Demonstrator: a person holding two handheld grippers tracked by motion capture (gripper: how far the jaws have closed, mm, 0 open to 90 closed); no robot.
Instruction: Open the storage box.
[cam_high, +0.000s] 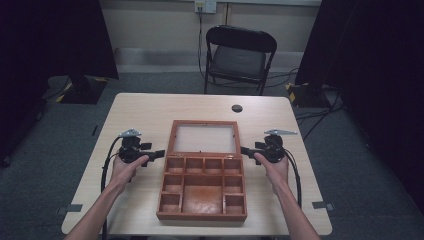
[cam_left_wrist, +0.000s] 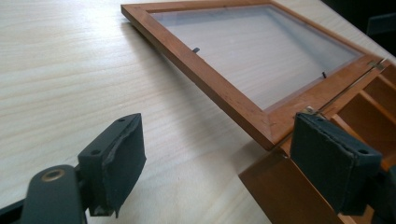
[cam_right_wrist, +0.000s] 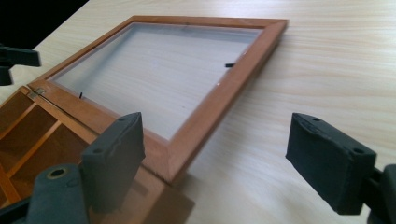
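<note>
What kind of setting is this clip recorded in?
Most likely a recording room or lab rather than a home: a bare light-wood table, black curtains at both sides, cables on grey carpet, and one black folding chair against the wall.

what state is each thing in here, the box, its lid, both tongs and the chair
wooden box: open, compartments that show are bare
glass lid: swung fully back, lying flat on the table
left tongs: open, holding nothing, beside the box's left hinge corner
right tongs: open, holding nothing, beside the right hinge corner
folding chair: unfolded, nothing on it, behind the table
</note>
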